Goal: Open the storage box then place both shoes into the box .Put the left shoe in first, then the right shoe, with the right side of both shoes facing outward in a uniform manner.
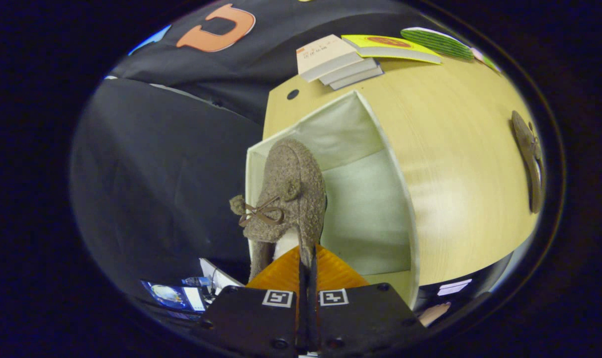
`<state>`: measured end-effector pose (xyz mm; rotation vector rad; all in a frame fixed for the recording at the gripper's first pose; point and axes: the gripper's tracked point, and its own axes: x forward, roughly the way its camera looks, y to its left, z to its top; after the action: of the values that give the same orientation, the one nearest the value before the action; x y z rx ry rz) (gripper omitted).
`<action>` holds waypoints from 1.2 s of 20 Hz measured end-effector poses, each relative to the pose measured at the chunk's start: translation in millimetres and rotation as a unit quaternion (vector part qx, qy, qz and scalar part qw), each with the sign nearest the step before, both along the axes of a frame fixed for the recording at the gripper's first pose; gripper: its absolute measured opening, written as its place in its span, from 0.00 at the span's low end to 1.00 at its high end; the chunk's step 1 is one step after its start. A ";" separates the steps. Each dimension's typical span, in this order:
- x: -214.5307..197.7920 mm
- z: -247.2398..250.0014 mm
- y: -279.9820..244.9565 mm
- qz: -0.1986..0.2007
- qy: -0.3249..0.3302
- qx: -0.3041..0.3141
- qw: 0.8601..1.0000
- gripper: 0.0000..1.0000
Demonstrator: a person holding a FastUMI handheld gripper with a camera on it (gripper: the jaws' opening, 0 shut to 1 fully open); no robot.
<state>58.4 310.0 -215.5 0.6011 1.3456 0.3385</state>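
A brown fuzzy shoe (pixel 288 199) with a bow hangs toe-forward from my gripper (pixel 306 258), whose fingers are shut on the rim of the shoe's opening. The shoe is over the near left part of the open white storage box (pixel 375 199), above or just inside its interior; I cannot tell whether it touches the bottom. The box stands on a light wooden table (pixel 460 164). The second brown shoe (pixel 529 159) lies on the table well off to the right of the box, apart from it.
A stack of books (pixel 340 62) lies at the far end of the table beyond the box, with a yellow book (pixel 390 47) and a green item (pixel 437 42) beside it. Dark cloth hangs left of the table. A lit screen (pixel 174 296) sits low on the left.
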 end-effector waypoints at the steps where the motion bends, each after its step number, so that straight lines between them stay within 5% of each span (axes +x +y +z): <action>1: 0.9 -8.3 4.2 0.002 0.008 -0.002 1.000 0.06; 4: 1.9 -15.9 16.6 0.013 0.013 0.004 1.000 0.07; 6: -1.5 -13.8 23.6 0.024 -0.006 0.005 1.000 0.18; 11: 6.8 10.6 16.4 0.048 -0.062 -0.004 0.997 0.65; 15: 5.1 36.6 -11.8 0.062 -0.112 -0.041 0.991 0.83; 21: 17.6 93.5 -104.8 0.034 -0.200 -0.071 0.977 0.83; 24: 39.9 101.7 -192.5 0.009 -0.258 -0.147 0.955 0.84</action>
<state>98.4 117.5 -113.8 0.2249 0.8722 0.2768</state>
